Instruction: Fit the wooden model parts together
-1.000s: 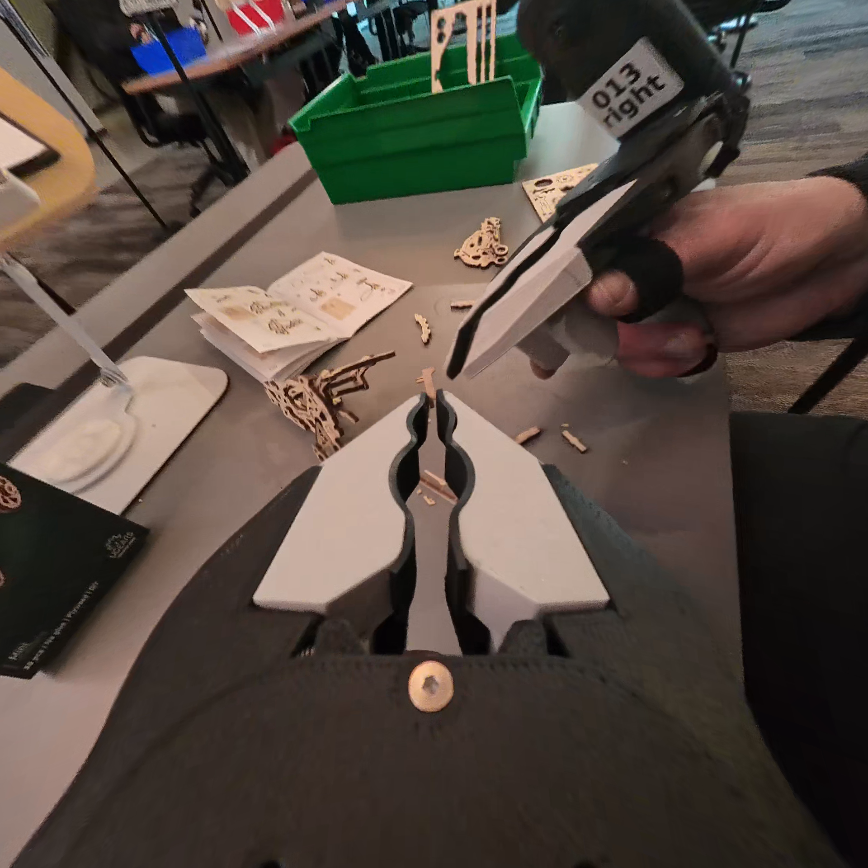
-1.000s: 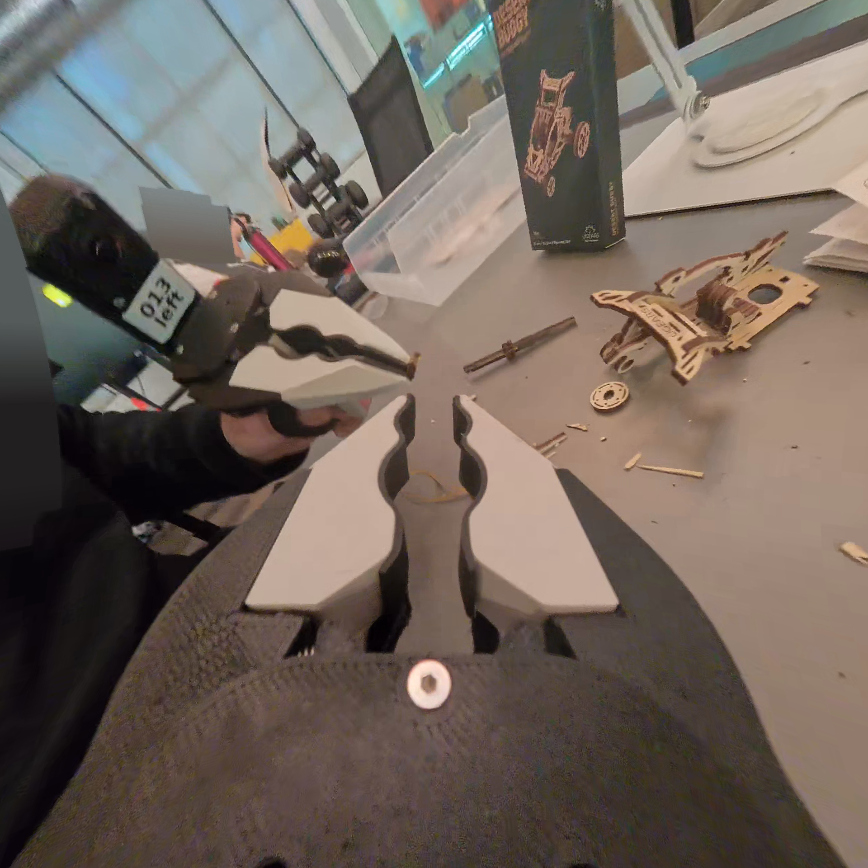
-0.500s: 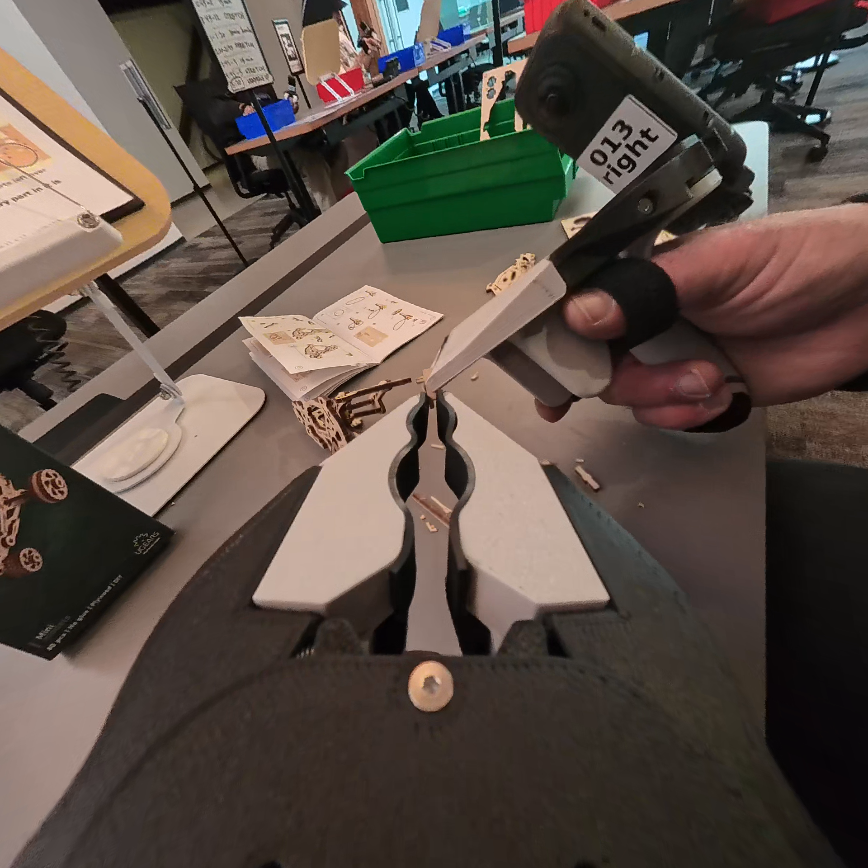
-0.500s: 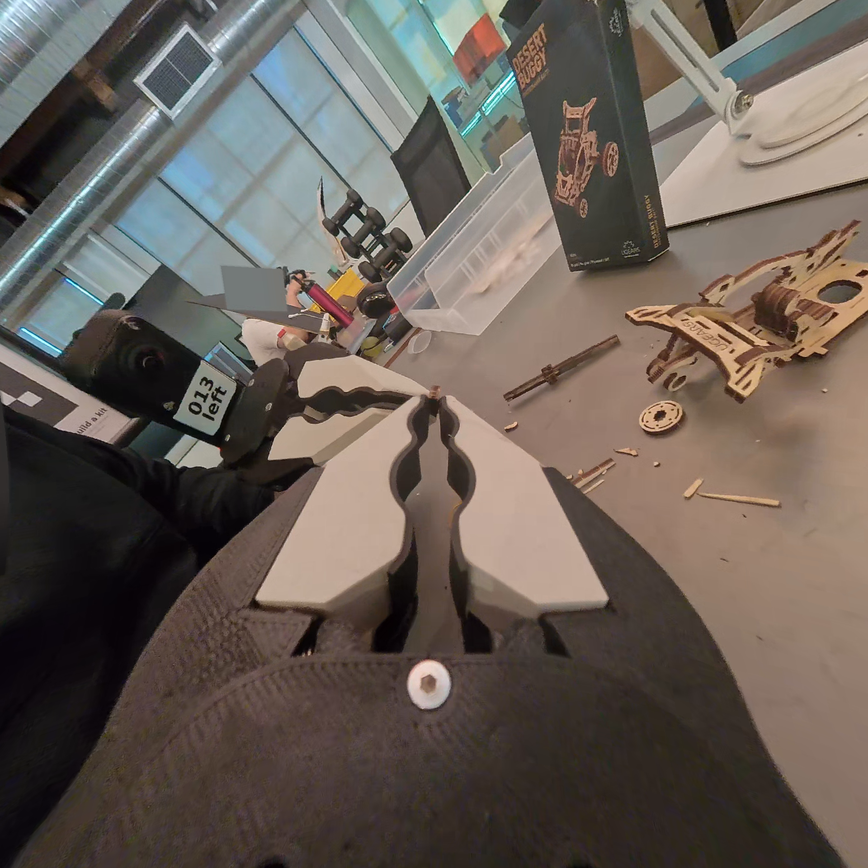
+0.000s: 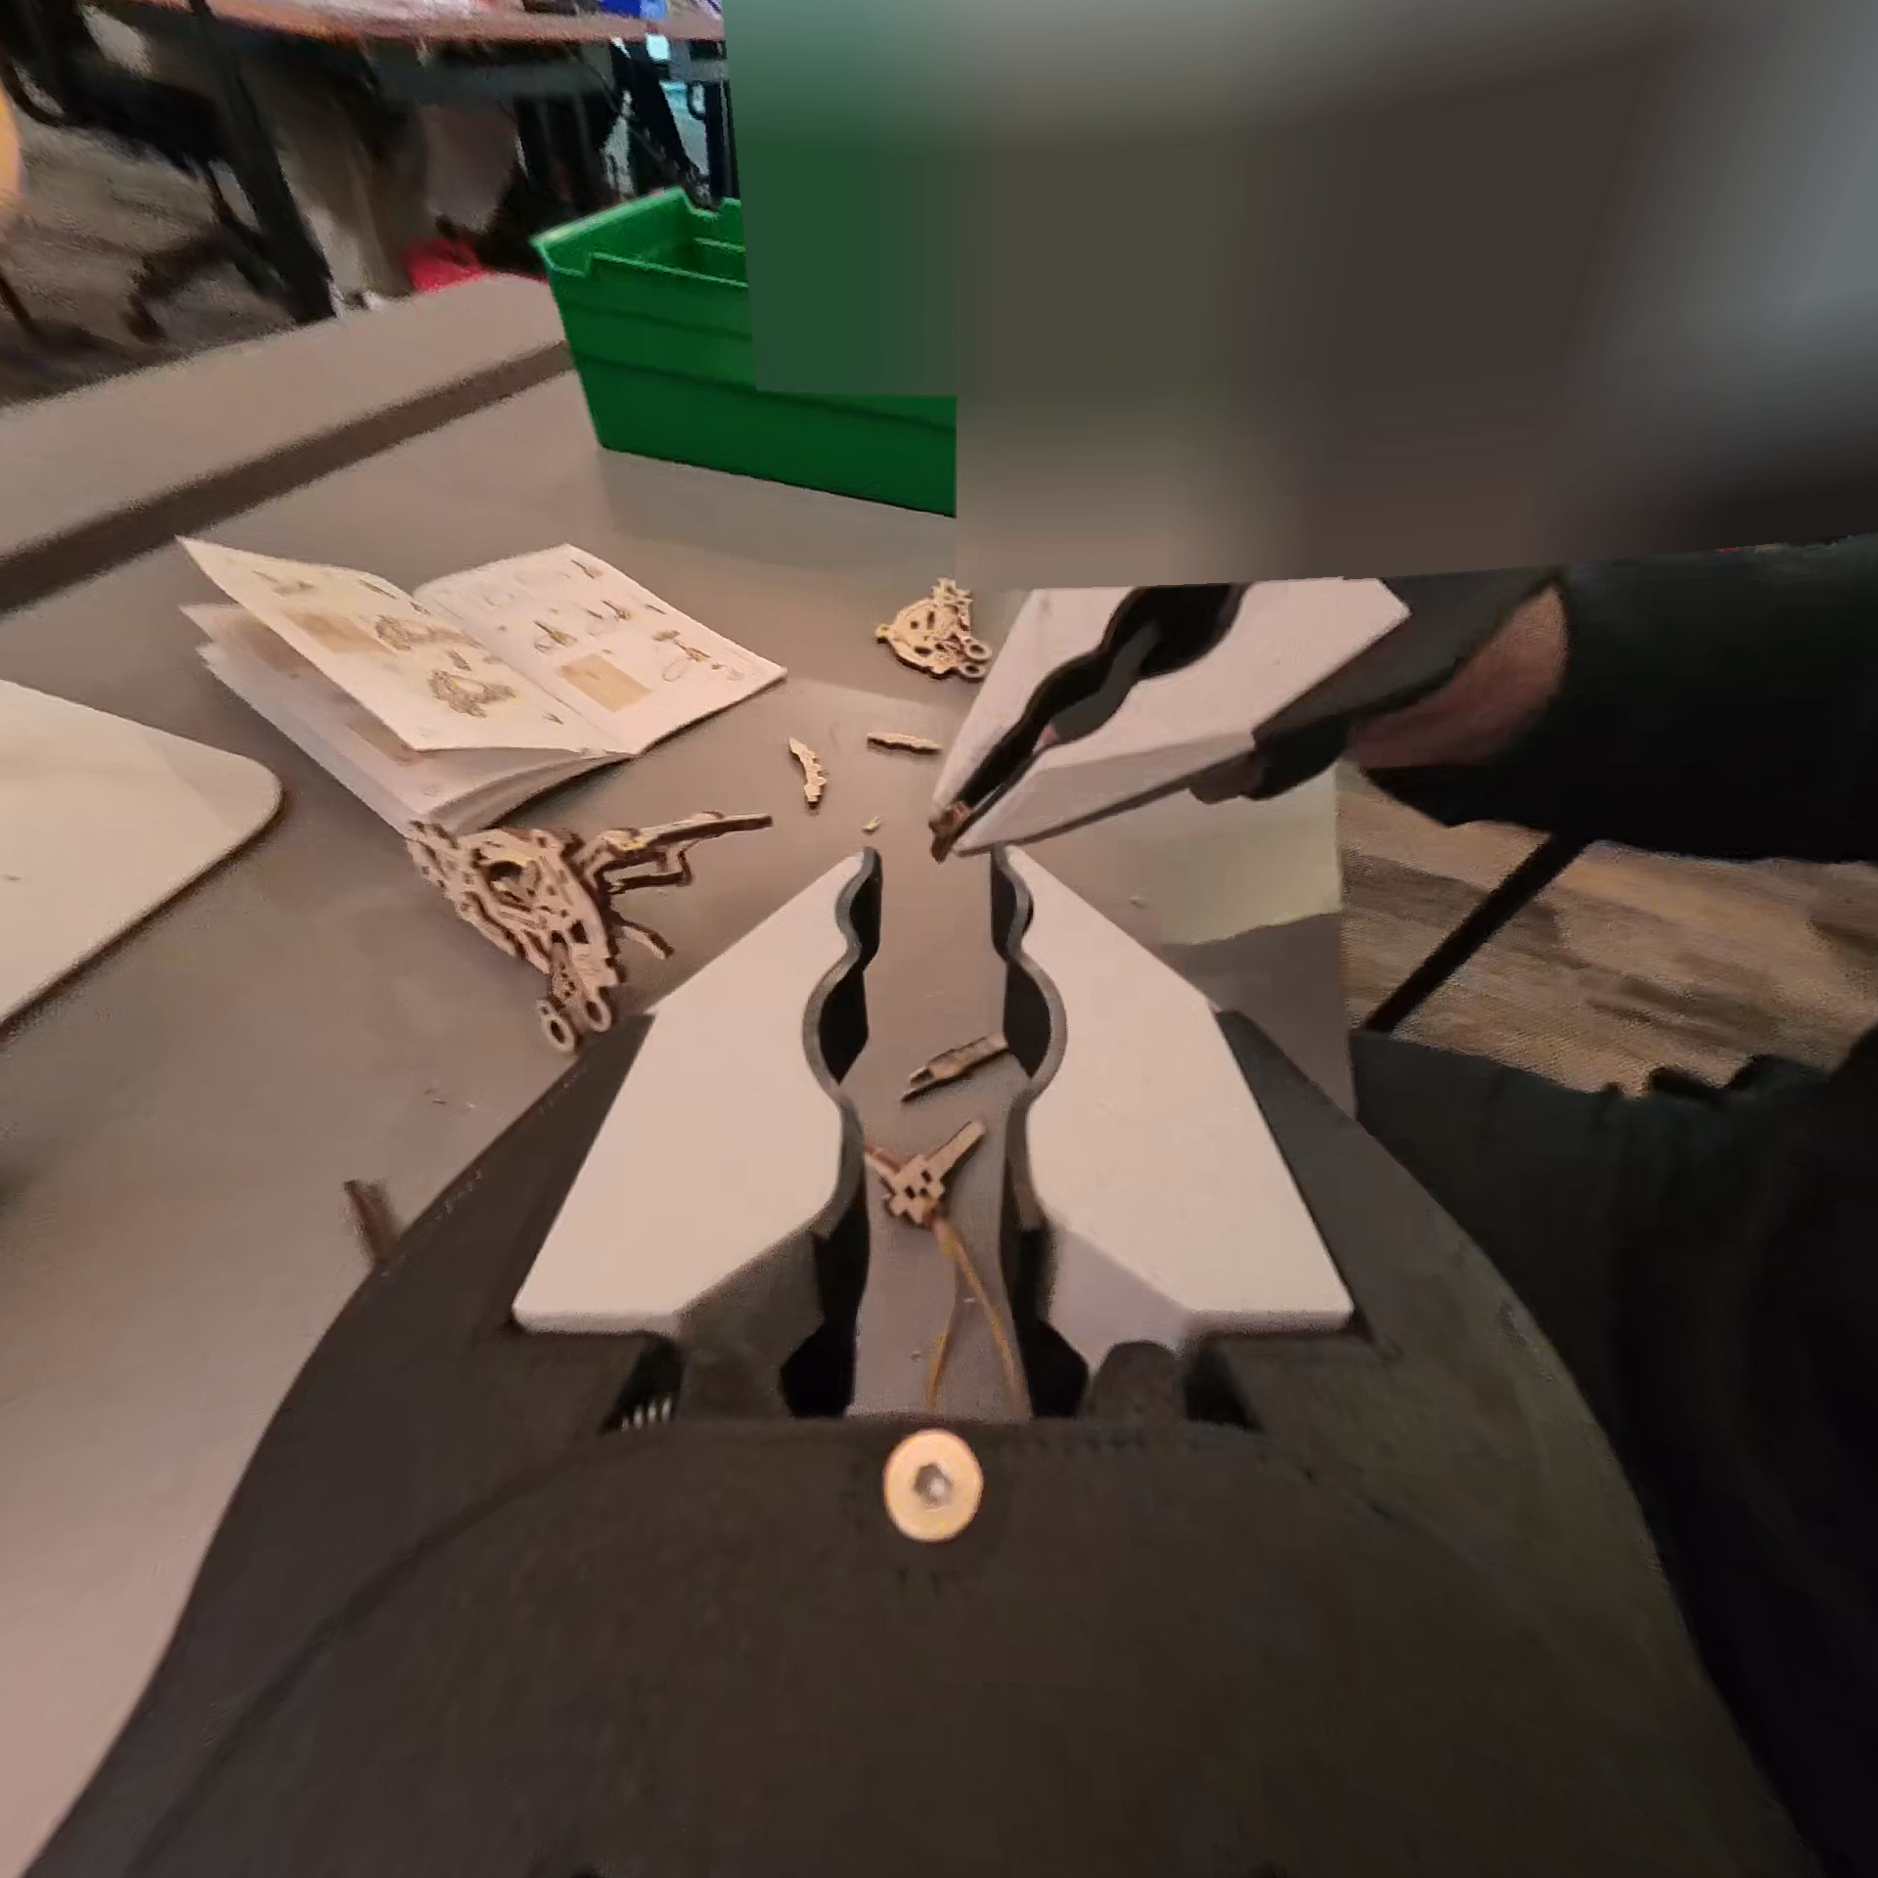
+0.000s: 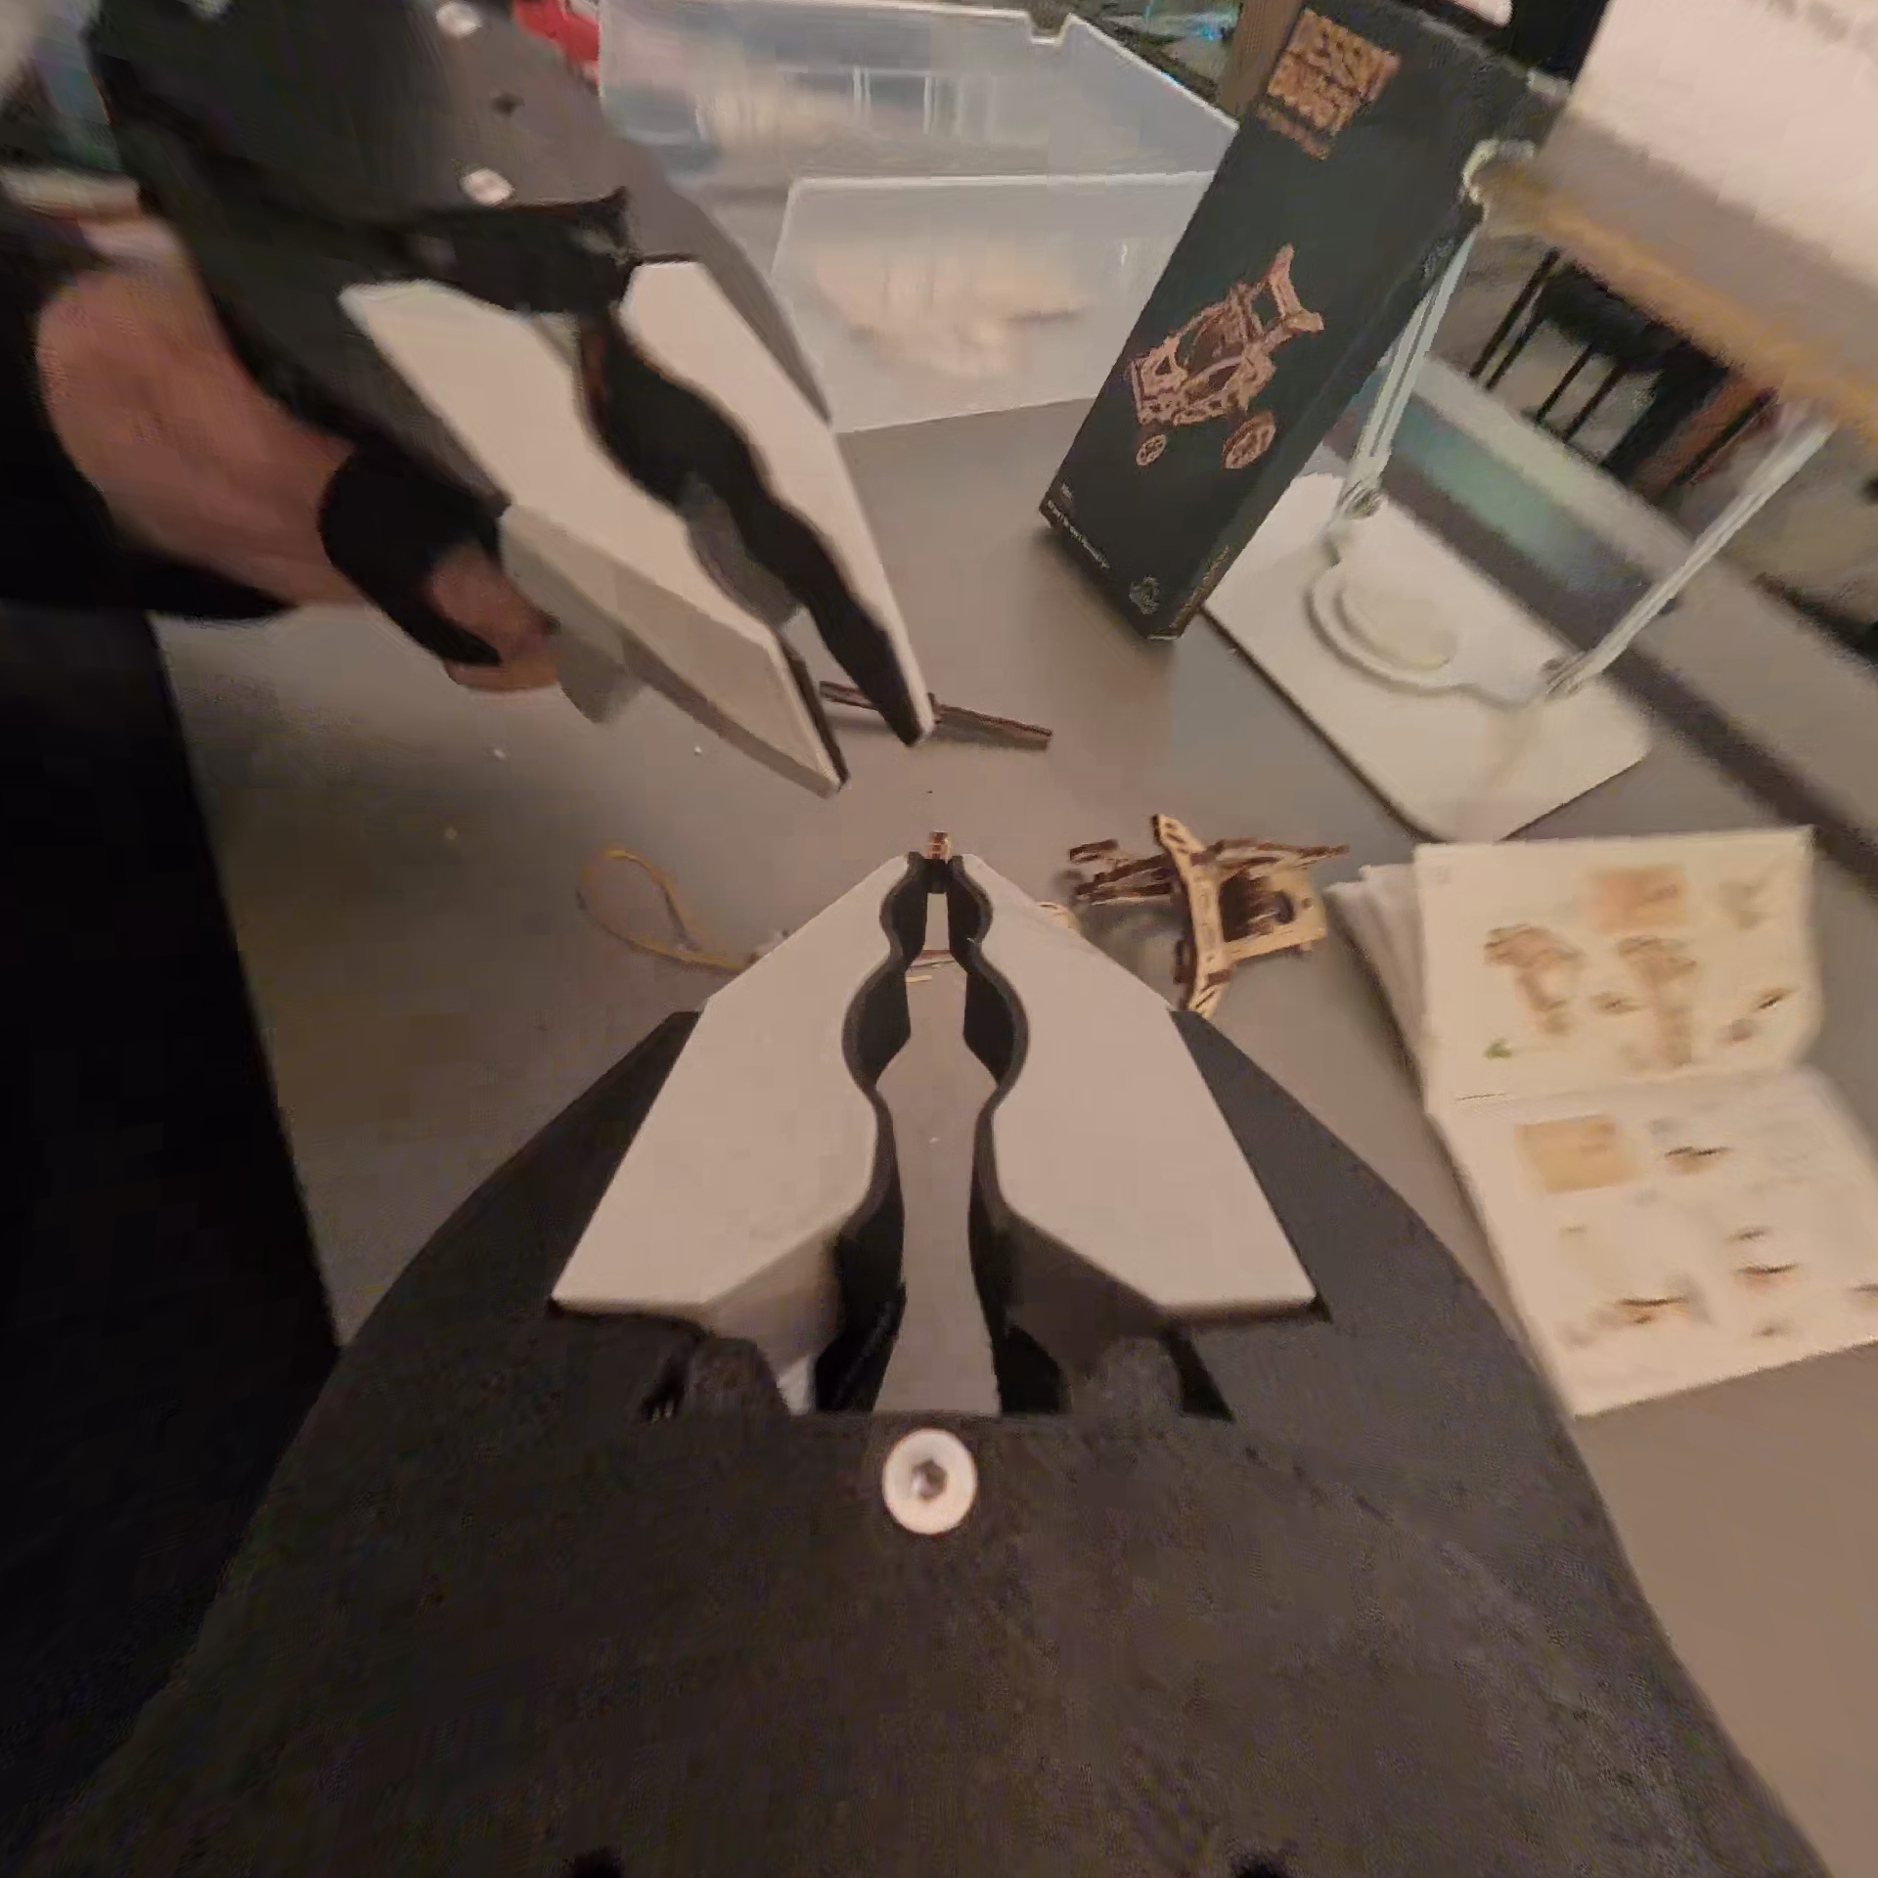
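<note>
In the left wrist view the left gripper (image 5: 933,864) hangs over the grey table (image 5: 305,1067) with its two pale fingers spread apart and nothing between them. Seen through that gap, on the table, lie a small cross-shaped wooden part (image 5: 920,1179), a thin yellowish rubber band (image 5: 965,1311) and a short wooden sliver (image 5: 950,1067).

Just beyond the left gripper's fingertips, the right gripper (image 5: 950,828) comes in from the right, its jaws pinched together on a tiny wooden piece (image 5: 947,831) that sticks out at the very tip. The right wrist view shows the same: the tips nearly closed, with the small piece (image 6: 937,843) held upright between them, clear of the table.

To the left of the grippers the partly built wooden model (image 5: 549,894) lies on the table, just in front of an open instruction booklet (image 5: 488,671). A few loose wooden bits lie between the booklet and the right gripper, and a rounded laser-cut wooden part (image 5: 930,640) rests farther back. A green plastic bin (image 5: 671,356) stands behind it.

In the right wrist view, a dark rod-like wooden part (image 6: 976,722) lies beyond the left gripper's tips, and farther off stand a dark product box (image 6: 1250,335), the white base of a stand (image 6: 1423,661) and a clear plastic tub (image 6: 965,264).
</note>
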{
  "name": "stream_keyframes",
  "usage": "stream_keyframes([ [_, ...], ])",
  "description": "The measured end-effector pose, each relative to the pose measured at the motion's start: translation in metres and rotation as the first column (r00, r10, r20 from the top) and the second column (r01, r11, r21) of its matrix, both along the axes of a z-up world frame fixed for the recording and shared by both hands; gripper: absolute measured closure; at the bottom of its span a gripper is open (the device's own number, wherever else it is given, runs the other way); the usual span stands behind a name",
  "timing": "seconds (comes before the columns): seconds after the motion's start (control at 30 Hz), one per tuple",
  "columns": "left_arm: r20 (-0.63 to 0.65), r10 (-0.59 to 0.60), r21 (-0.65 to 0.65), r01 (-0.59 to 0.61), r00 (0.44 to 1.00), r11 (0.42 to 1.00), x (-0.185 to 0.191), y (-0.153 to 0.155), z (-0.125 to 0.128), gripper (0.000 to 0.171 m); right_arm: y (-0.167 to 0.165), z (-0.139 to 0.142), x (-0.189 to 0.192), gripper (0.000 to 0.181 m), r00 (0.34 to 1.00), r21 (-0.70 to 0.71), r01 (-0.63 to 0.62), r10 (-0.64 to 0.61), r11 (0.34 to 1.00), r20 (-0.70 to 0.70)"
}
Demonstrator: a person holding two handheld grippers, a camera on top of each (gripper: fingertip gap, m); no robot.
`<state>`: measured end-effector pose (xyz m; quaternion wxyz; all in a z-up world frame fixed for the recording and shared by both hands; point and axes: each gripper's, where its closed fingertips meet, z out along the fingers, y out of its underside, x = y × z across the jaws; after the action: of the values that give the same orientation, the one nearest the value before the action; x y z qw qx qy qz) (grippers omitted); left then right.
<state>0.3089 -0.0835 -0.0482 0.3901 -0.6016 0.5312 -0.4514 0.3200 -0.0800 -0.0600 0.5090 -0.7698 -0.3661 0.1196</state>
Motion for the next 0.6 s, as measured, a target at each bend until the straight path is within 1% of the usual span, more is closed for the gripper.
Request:
stream_keyframes([
  [0.1,0.01,-0.014,-0.117,0.015,1.0,0.993,0.005,-0.002,-0.001,0.151,-0.001,0.002,-0.005,0.181,0.981,0.113,-0.044,0.022,0.993,0.195],
  [0.2,0.054,-0.027,-0.239,0.039,0.998,0.97,0.006,-0.003,-0.001,0.152,-0.001,0.003,-0.009,0.181,0.953,0.187,-0.079,0.019,0.979,0.303],
  [0.3,0.099,-0.09,-0.345,0.119,0.991,0.931,0.005,-0.012,0.001,0.161,-0.004,0.005,-0.011,0.181,0.928,0.252,-0.121,0.019,0.96,0.373],
  [0.5,0.223,-0.178,-0.434,0.261,0.958,0.862,0.001,-0.02,0.013,0.166,-0.013,0.018,-0.016,0.181,0.91,0.329,-0.209,0.06,0.921,0.411],
  [0.6,0.295,-0.204,-0.481,0.329,0.934,0.812,-0.001,-0.021,0.021,0.167,-0.016,0.026,-0.018,0.181,0.911,0.364,-0.233,0.071,0.902,0.407],
])
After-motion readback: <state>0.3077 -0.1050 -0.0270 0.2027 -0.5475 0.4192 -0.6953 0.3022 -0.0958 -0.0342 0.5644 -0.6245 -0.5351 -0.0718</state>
